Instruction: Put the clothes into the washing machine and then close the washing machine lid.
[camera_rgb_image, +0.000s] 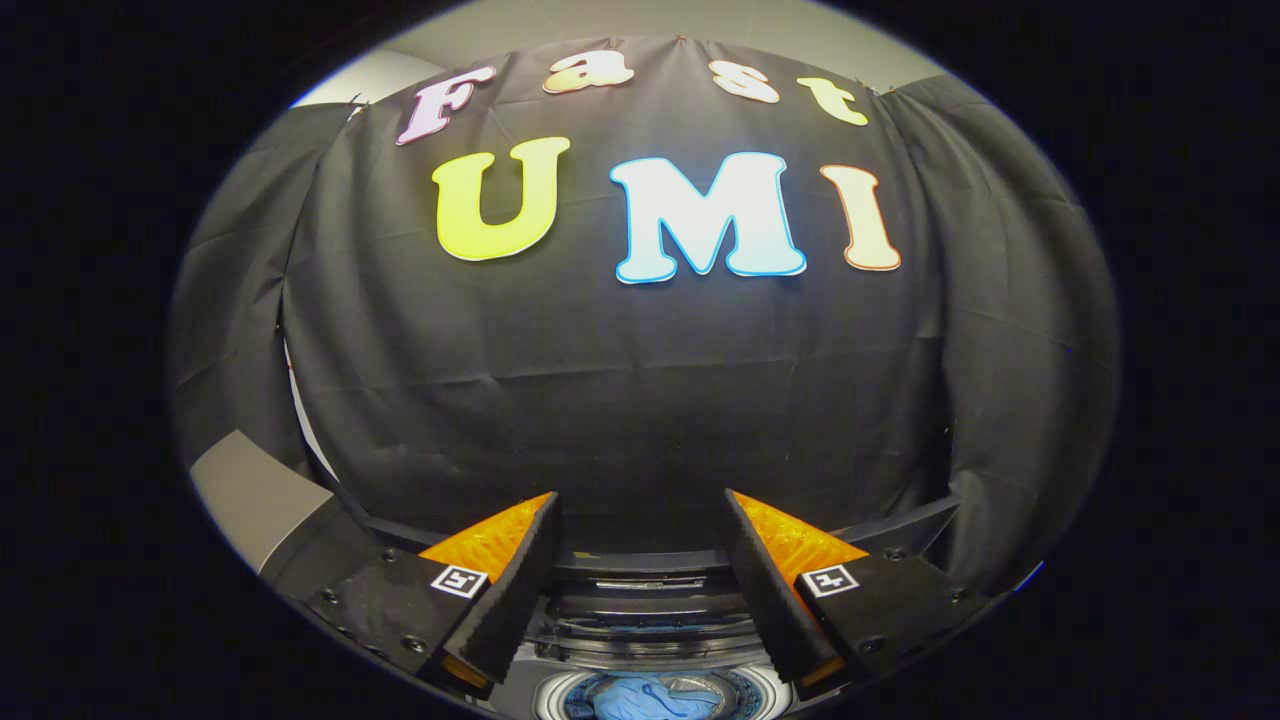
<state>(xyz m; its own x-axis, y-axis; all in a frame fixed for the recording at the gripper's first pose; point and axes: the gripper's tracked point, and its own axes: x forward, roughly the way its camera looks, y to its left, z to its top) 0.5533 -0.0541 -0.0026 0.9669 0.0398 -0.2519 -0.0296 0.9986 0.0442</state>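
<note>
Above the washing machine, you are holding the gripper with its fingers spread wide and gripping nothing. Below and between the fingers, the clothes, a light blue bundle, are lying inside the machine's round drum. Beyond the machine, the black cloth wall is hanging.

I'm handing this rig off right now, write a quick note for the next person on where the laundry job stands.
Gripper: open, fingers spread, holding nothing, raised and facing the booth's black cloth wall.
Clothes: a blue garment lies inside the washing machine drum, below and between the fingers.
Done: that garment is in. I cannot tell whether other clothes wait elsewhere.
Left: the drum opening is uncovered, so the lid is not closed yet. The dark curved band beyond the fingers may be the raised lid; bring it down.
</note>
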